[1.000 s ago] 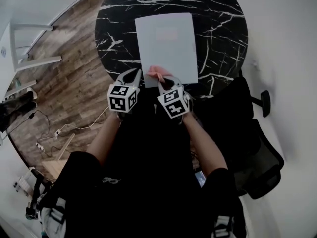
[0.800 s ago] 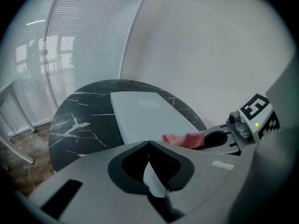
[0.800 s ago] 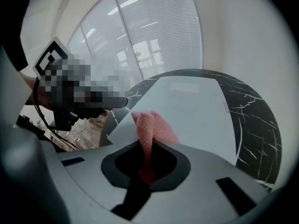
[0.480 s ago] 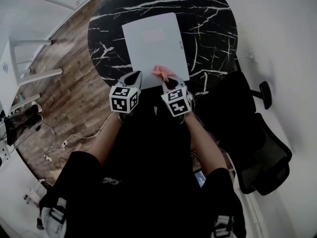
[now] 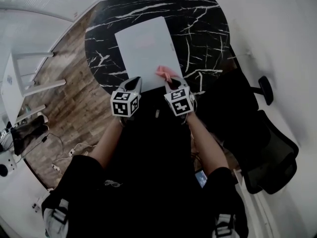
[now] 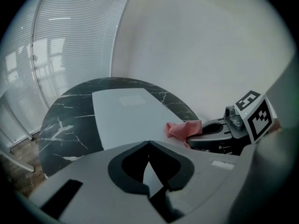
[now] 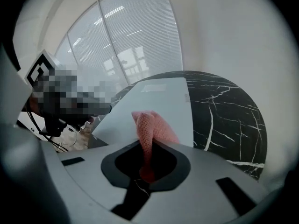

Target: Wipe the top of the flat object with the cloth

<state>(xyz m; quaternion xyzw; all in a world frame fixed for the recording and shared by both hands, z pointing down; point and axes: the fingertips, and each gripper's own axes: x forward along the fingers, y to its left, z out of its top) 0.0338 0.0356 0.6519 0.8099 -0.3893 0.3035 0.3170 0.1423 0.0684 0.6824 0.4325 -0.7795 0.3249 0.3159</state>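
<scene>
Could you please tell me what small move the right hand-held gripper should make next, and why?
Probably press the right hand-held gripper down and slide the pink cloth forward over the flat white object. The cloth is clamped in its jaws at the object's near edge, and nearly all of the top lies ahead of it.

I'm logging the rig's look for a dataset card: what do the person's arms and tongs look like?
The left tongs and right tongs are grey with curved jaws lined in black, each bearing a white cube with black square markers. The person wears a black short-sleeved top.
</scene>
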